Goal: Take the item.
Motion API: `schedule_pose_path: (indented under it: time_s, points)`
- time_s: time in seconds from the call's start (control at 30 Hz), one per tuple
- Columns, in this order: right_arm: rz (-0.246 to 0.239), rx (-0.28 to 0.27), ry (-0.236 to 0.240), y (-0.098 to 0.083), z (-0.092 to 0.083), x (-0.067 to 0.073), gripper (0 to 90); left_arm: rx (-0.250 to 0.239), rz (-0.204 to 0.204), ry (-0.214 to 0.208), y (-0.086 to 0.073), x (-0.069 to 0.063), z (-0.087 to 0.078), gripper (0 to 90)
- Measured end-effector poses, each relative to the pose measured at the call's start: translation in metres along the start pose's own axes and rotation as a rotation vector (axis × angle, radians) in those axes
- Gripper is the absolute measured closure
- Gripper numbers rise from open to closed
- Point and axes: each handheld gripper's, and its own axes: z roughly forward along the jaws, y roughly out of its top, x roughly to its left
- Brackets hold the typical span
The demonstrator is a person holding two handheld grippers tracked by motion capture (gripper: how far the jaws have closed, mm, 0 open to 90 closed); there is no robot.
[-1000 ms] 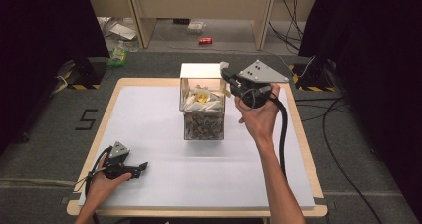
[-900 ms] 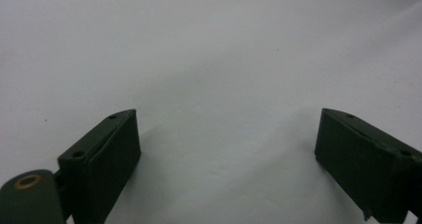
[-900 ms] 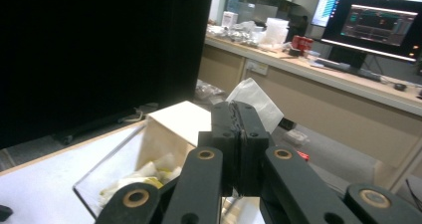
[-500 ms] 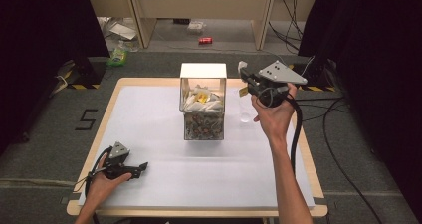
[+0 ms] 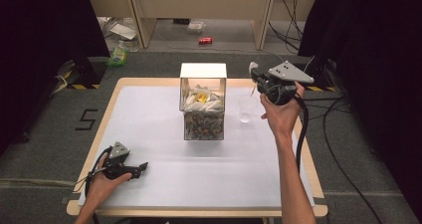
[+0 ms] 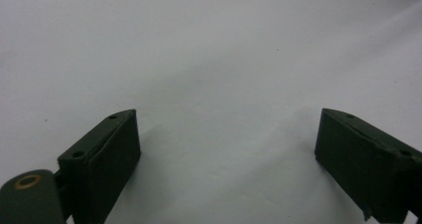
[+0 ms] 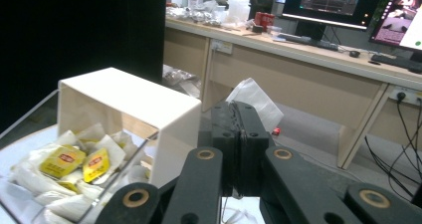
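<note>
A clear box [image 5: 202, 104] stands mid-table, its upper bin full of white and yellow tea bags [image 7: 74, 162], with a white lid [image 7: 134, 102] over the back. A white tea bag [image 7: 253, 100] sticks out past the tips of my right gripper [image 7: 239, 115], which is shut on it. In the high view the right gripper [image 5: 255, 73] hangs in the air to the right of the box, above a clear plastic cup [image 5: 245, 108]. My left gripper [image 5: 142, 167] lies on the white mat at the near left. Its jaws [image 6: 224, 129] stand open with bare mat between them.
The white mat [image 5: 149, 119] covers most of the wooden table [image 5: 107, 109]. A black cable [image 5: 301, 129] trails from the right gripper along the forearm. Beyond the table are a desk, monitors and clutter on the floor.
My right gripper has moved to the right and slightly down, from above the box's right edge to over the clear cup, still carrying the tea bag. The left gripper has stayed put.
</note>
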Motion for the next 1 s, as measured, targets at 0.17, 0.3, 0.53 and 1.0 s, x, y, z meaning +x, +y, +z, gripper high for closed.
schedule_pose_path:
  time_s: [0.17,0.3,0.53,1.0]
  points:
    - [0.013,0.013,-0.014,-0.006,0.004,-0.007,89.3,0.000,0.000,0.000,0.000,0.000,0.000,9.8]
    - [0.029,0.024,-0.024,-0.012,0.009,-0.013,89.2,0.000,0.000,0.000,0.000,0.000,0.000,9.8]
    - [0.042,0.048,-0.055,-0.022,0.020,-0.022,89.2,0.000,0.000,0.000,0.000,0.000,0.000,9.8]
    - [0.073,0.102,-0.086,-0.038,0.045,-0.034,89.2,-0.001,0.000,-0.001,0.000,0.000,0.000,9.8]
